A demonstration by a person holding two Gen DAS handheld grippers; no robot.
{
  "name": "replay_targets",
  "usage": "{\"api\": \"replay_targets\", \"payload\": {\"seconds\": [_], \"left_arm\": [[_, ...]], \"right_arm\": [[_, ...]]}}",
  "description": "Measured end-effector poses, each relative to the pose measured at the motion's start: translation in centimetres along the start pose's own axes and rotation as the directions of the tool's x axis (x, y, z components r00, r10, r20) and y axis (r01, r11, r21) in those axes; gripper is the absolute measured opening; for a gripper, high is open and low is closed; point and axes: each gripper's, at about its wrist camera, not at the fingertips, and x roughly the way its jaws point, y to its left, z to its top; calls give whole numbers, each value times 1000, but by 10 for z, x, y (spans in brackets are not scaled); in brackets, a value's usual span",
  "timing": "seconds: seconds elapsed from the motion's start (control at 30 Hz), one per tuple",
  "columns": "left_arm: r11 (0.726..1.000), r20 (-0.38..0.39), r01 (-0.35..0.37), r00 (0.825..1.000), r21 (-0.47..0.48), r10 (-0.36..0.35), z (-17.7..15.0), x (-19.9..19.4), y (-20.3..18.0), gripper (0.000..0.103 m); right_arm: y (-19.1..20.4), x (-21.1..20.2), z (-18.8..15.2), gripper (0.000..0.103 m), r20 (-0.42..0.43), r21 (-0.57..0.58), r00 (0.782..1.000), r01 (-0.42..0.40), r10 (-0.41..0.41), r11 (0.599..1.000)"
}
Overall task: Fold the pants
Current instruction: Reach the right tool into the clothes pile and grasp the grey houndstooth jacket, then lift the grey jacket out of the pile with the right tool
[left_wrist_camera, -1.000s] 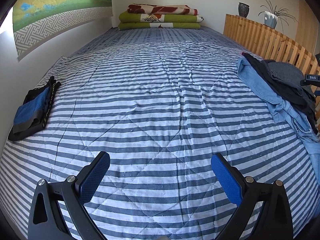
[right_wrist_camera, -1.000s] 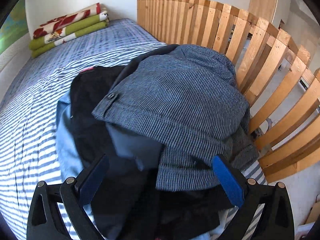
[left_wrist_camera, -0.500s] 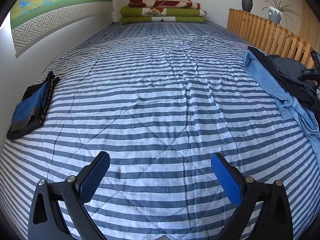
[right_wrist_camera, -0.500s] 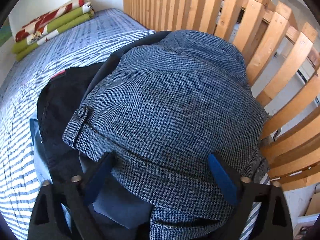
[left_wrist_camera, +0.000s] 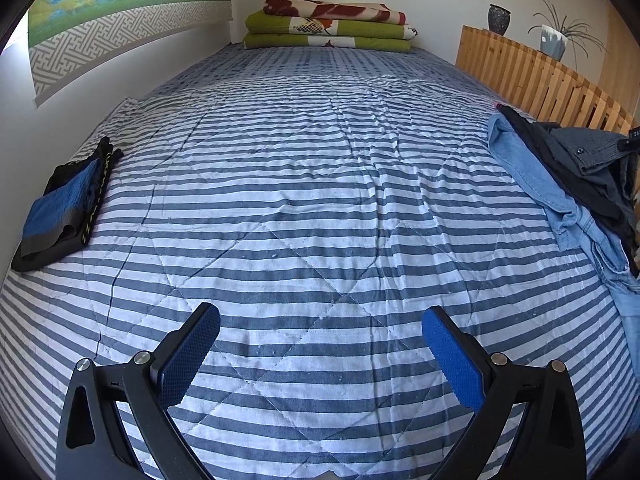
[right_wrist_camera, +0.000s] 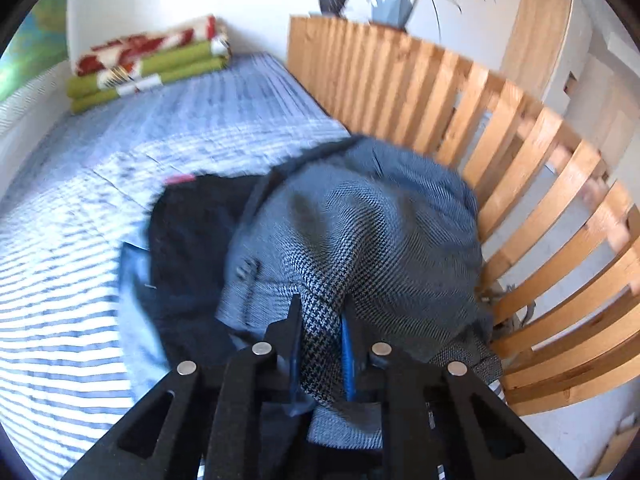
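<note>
Your right hand-held gripper (right_wrist_camera: 320, 344) pinches the checked grey pants (right_wrist_camera: 360, 232) mid-frame — lifting may drag the black garment (right_wrist_camera: 192, 240); the left hand-held gripper (left_wrist_camera: 320, 356) gapes wide.

A home bedroom: striped quilted bed (left_wrist_camera: 320, 184) (folded blankets (left_wrist_camera: 328, 24) at its head), wooden slat rail (right_wrist_camera: 500, 184).

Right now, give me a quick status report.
Right tongs shut on grey checked pants atop clothes pile. Left tongs open over striped bedspread. Nothing blocking.
</note>
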Motion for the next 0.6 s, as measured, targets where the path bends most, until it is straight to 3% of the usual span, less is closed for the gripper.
{"api": "replay_targets", "payload": {"seconds": [0.27,0.37,0.5,0.6], "left_arm": [[1000,76,-12,997,-20,14,3,-36,19,102],[999,117,-33,992,-13,34,2,-53,25,102],[999,151,-33,988,-26,37,1,-73,38,102],[999,165,-30,986,-44,37,0,-84,49,102]], "right_arm": [[65,-96,-8,7,91,-132,993,-61,73,989],[94,-127,-18,7,100,-169,983,-133,151,977],[144,-166,-37,7,75,-245,958,-252,277,936],[190,-193,-57,7,30,-311,923,-357,385,881]]}}
